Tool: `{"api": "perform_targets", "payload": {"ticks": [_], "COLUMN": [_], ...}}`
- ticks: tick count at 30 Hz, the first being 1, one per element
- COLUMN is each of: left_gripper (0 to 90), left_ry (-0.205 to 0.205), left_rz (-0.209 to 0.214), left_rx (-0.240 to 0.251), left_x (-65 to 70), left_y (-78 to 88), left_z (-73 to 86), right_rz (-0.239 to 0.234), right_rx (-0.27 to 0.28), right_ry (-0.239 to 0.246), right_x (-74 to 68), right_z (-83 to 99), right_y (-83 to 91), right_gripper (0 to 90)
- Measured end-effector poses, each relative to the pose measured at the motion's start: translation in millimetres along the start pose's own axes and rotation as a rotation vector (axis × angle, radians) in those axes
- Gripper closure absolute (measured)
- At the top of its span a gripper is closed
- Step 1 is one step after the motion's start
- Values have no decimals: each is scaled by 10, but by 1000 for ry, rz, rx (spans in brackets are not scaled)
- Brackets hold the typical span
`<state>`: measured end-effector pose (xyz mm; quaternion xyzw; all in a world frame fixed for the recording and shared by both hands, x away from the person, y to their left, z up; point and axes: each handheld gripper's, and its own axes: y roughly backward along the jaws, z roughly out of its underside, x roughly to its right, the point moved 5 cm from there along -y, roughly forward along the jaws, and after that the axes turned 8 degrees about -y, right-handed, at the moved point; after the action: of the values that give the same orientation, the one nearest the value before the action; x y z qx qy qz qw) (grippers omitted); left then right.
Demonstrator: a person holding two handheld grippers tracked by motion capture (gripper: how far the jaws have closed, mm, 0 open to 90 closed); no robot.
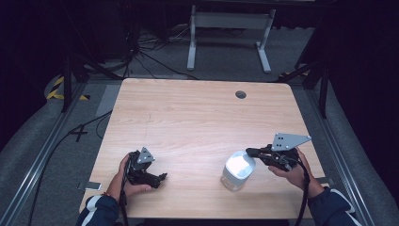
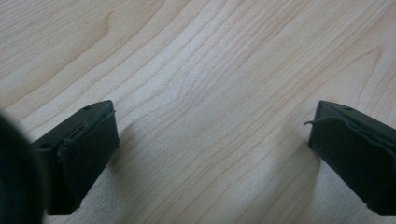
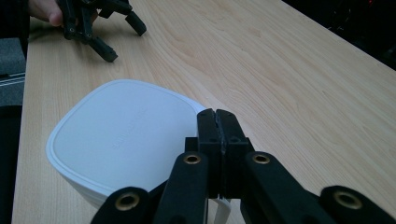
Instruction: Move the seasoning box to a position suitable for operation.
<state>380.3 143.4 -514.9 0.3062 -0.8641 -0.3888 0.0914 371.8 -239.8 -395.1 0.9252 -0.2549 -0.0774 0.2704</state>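
A wooden table (image 1: 197, 117) stands before a white frame (image 1: 229, 21)

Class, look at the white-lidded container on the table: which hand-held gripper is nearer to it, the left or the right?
Right. The right hand-held gripper is at the lid edge of the white-lidded container, jaws closed. The left hand-held gripper is apart from it, over bare table.

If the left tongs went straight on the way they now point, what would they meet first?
Probably the bare table top. The left tongs stand open and angle down at the wood, with nothing between the jaws; how near the surface is stays unclear.
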Motion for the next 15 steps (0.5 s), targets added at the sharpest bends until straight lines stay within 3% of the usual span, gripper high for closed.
{"api": "perform_targets", "payload": {"ticks": [3, 4, 6, 8, 11, 14, 15], "left_gripper": [256, 270, 385, 390, 491, 581, 602], "left_ry": [-30, -39, -91, -94, -106, -150, -161], "left_rz": [16, 25, 44, 52, 77, 99, 124], "left_rx": [10, 4, 33, 53, 116, 138, 147], "left_x": [64, 110, 227, 269, 401, 556, 617], "left_y": [11, 0, 3, 6, 28, 20, 12], "left_z": [-79, -120, -256, -320, -531, -721, -772], "right_rz": [7, 8, 15, 11, 21, 25, 23], "right_rx": [-1, 0, -4, -1, -3, -9, -9], "right_ry": [0, -5, -10, -15, -5, 6, 4], "right_x": [12, 14, 41, 48, 44, 34, 33], "right_z": [3, 7, 20, 27, 23, 22, 26], "right_y": [-2, -3, -1, 6, 6, 1, -2], "right_gripper": [900, 900, 900, 900, 900, 900, 900]}}
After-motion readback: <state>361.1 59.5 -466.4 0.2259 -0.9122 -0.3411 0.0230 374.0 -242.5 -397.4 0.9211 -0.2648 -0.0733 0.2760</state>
